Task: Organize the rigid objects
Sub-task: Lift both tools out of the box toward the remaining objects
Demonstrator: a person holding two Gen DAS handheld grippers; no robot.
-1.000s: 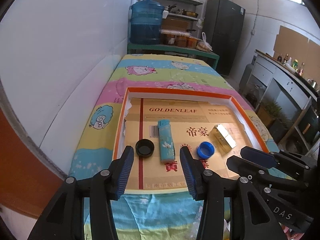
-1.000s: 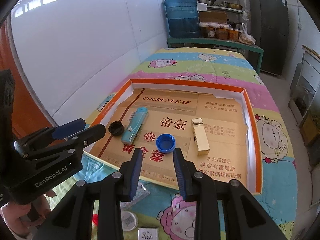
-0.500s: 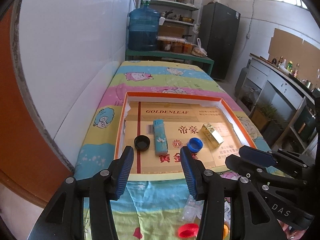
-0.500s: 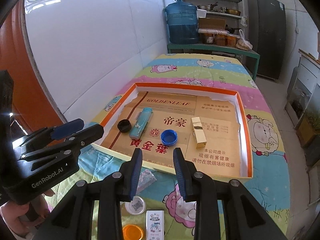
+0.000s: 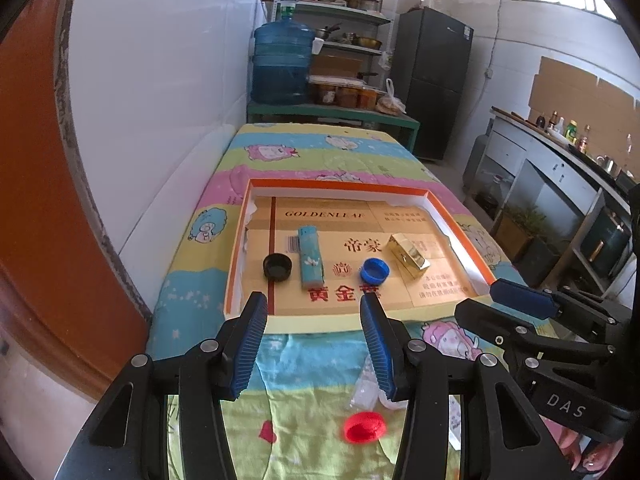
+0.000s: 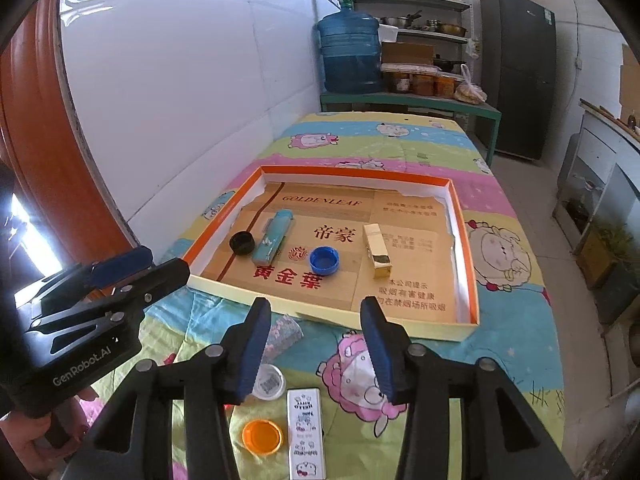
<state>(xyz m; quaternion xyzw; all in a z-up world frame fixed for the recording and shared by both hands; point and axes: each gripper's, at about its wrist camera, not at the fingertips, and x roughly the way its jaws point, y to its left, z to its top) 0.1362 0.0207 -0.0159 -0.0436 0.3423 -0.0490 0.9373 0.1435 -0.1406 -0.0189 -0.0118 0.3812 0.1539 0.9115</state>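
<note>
An orange-rimmed cardboard tray (image 5: 340, 187) (image 6: 464, 240) lies on the cartoon-print cloth. In it are a black cap (image 5: 276, 266) (image 6: 242, 243), a teal lighter (image 5: 310, 256) (image 6: 274, 235), a blue cap (image 5: 374, 270) (image 6: 324, 260) and a gold box (image 5: 409, 255) (image 6: 376, 250). On the cloth in front of the tray lie a red cap (image 5: 364, 426), an orange cap (image 6: 262, 436), a white cap (image 6: 269, 381), a white printed lighter (image 6: 306, 426) and a clear wrapper (image 6: 282, 334). My left gripper (image 5: 314, 344) and right gripper (image 6: 316, 346) are both open and empty, held above the loose items.
A white wall runs along the table's left side. A blue water jug (image 5: 283, 65) stands on a green shelf beyond the far end. A black fridge (image 5: 430, 84) and a counter with bottles (image 5: 560, 132) are at the right.
Both grippers have pulled back from the tray toward me. The loose caps, lighter and wrapper on the near cloth have come into view. Nothing was picked up.
</note>
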